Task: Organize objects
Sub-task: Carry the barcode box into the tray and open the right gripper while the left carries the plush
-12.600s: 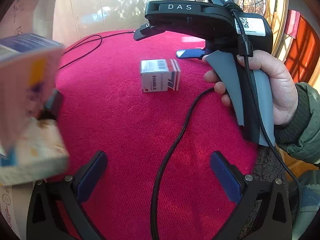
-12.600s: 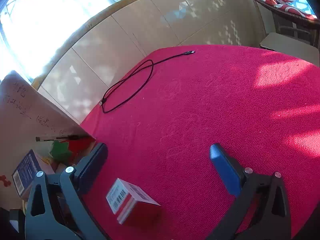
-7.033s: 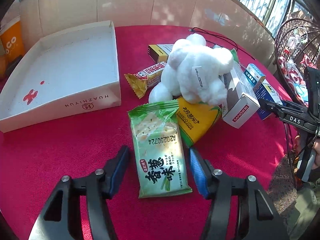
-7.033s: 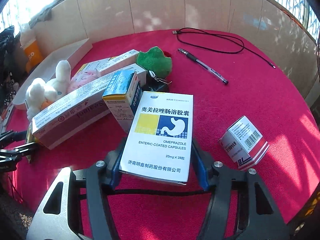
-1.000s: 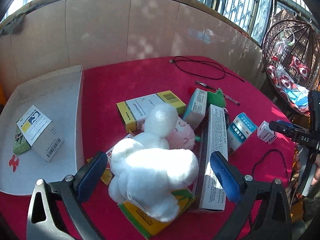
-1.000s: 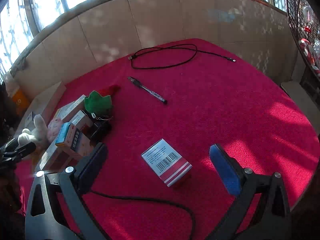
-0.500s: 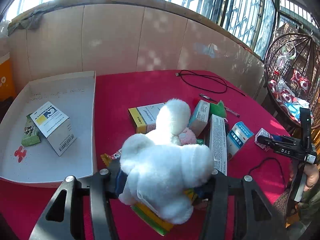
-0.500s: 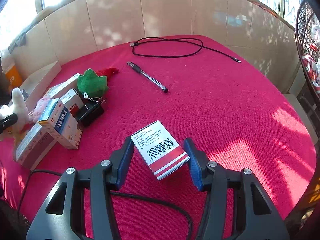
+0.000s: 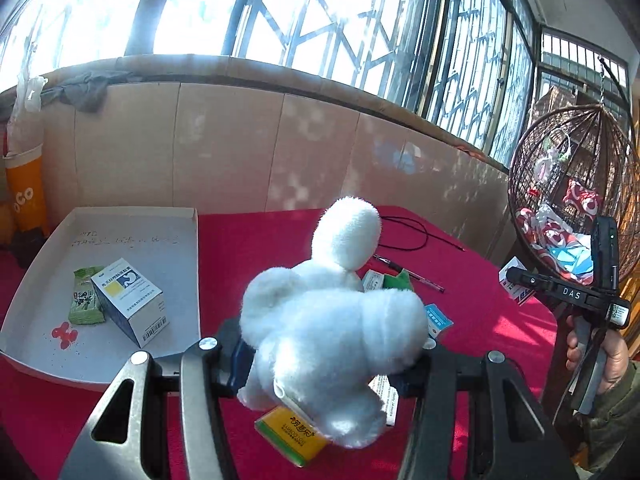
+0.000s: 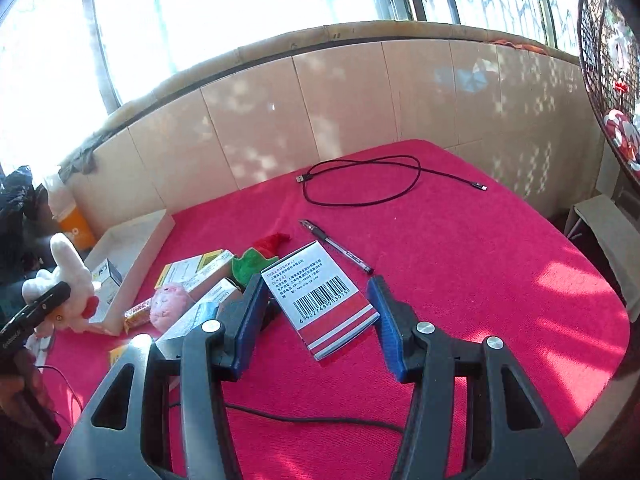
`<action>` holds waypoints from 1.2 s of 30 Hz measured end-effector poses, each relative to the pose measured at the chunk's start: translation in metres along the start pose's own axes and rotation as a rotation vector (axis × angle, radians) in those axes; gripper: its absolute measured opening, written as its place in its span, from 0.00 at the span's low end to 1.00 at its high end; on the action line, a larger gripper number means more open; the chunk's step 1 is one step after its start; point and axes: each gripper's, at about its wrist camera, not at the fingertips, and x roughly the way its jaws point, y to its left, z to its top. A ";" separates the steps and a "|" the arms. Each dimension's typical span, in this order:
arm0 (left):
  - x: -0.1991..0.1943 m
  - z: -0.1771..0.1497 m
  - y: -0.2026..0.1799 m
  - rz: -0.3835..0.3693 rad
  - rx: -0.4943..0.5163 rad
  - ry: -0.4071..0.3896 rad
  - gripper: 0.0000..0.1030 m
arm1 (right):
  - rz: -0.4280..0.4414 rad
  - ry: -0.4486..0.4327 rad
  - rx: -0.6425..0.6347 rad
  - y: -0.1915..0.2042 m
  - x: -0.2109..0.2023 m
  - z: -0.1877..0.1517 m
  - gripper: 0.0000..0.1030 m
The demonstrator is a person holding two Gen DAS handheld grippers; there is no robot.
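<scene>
My left gripper (image 9: pixel 326 352) is shut on a white plush rabbit (image 9: pixel 332 320) and holds it lifted above the red table. The rabbit also shows in the right wrist view (image 10: pixel 66 280) at the far left. My right gripper (image 10: pixel 318 316) is shut on a small red-and-white medicine box (image 10: pixel 320 298) with a barcode, held above the table. A white cardboard tray (image 9: pixel 182 268) lies at the left and holds a blue-and-white medicine box (image 9: pixel 128 300) and a green snack packet (image 9: pixel 84 300). The tray's wall shows in the right wrist view (image 10: pixel 140 264).
A pile of boxes remains mid-table: a yellow box (image 9: pixel 292 436), a pink plush (image 10: pixel 168 308), a green plush (image 10: pixel 250 264), a yellow-and-white box (image 10: pixel 192 270). A pen (image 10: pixel 336 250) and a black cable (image 10: pixel 360 184) lie further back. A hanging wicker chair (image 9: pixel 576 188) stands right.
Both grippers have risen from the table: the left with the white rabbit, the right with the red-and-white box. One second ago both were open.
</scene>
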 end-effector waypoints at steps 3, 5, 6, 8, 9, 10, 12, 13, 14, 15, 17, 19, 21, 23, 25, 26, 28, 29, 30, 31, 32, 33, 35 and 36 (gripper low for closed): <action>-0.006 0.002 0.001 -0.003 -0.010 -0.019 0.52 | 0.034 -0.016 -0.008 0.011 -0.007 0.004 0.50; -0.011 0.003 0.003 -0.004 -0.018 -0.032 0.52 | 0.045 -0.026 -0.020 0.017 -0.010 0.006 0.50; -0.013 0.004 0.004 -0.004 -0.023 -0.040 0.52 | 0.049 -0.029 -0.026 0.020 -0.012 0.007 0.50; -0.018 0.006 0.007 -0.002 -0.033 -0.056 0.52 | 0.060 -0.032 -0.029 0.024 -0.013 0.009 0.50; -0.021 0.007 0.008 -0.001 -0.037 -0.064 0.52 | 0.067 -0.033 -0.030 0.026 -0.014 0.010 0.50; -0.023 0.007 0.009 0.000 -0.041 -0.071 0.52 | 0.074 -0.033 -0.030 0.028 -0.014 0.012 0.50; -0.028 0.007 0.012 0.003 -0.049 -0.086 0.52 | 0.085 -0.035 -0.035 0.032 -0.016 0.012 0.50; -0.030 0.008 0.014 0.005 -0.052 -0.092 0.52 | 0.088 -0.036 -0.039 0.034 -0.016 0.012 0.50; -0.031 0.008 0.016 0.007 -0.056 -0.097 0.52 | 0.091 -0.038 -0.042 0.037 -0.017 0.013 0.50; -0.033 0.008 0.017 0.009 -0.061 -0.101 0.52 | 0.095 -0.037 -0.043 0.039 -0.017 0.013 0.50; -0.036 0.008 0.021 0.010 -0.074 -0.108 0.52 | 0.107 -0.036 -0.040 0.041 -0.017 0.013 0.50; -0.038 0.008 0.024 0.013 -0.082 -0.115 0.52 | 0.118 -0.034 -0.038 0.044 -0.018 0.014 0.50; -0.041 0.008 0.026 0.016 -0.089 -0.121 0.52 | 0.124 -0.034 -0.043 0.047 -0.018 0.015 0.50; -0.043 0.007 0.029 0.021 -0.097 -0.129 0.52 | 0.127 -0.034 -0.048 0.049 -0.019 0.015 0.50; -0.044 0.007 0.032 0.026 -0.105 -0.136 0.52 | 0.133 -0.028 -0.054 0.052 -0.019 0.015 0.50; -0.045 0.007 0.034 0.027 -0.108 -0.136 0.52 | 0.135 -0.026 -0.055 0.052 -0.018 0.015 0.50; -0.046 0.007 0.036 0.033 -0.116 -0.139 0.52 | 0.143 -0.021 -0.051 0.053 -0.017 0.015 0.50; -0.047 0.007 0.037 0.035 -0.119 -0.140 0.52 | 0.149 -0.020 -0.048 0.053 -0.017 0.015 0.50; -0.048 0.006 0.037 0.038 -0.121 -0.142 0.52 | 0.154 -0.019 -0.048 0.054 -0.017 0.014 0.50; -0.048 0.007 0.038 0.041 -0.124 -0.145 0.52 | 0.156 -0.018 -0.050 0.055 -0.016 0.015 0.50; -0.049 0.007 0.039 0.042 -0.126 -0.147 0.52 | 0.157 -0.017 -0.054 0.056 -0.016 0.014 0.50; -0.049 0.007 0.040 0.043 -0.128 -0.147 0.52 | 0.158 -0.014 -0.057 0.057 -0.015 0.014 0.50; -0.049 0.007 0.040 0.045 -0.131 -0.149 0.52 | 0.165 -0.009 -0.050 0.056 -0.014 0.014 0.50; -0.050 0.007 0.040 0.047 -0.132 -0.149 0.52 | 0.171 -0.006 -0.044 0.056 -0.014 0.013 0.50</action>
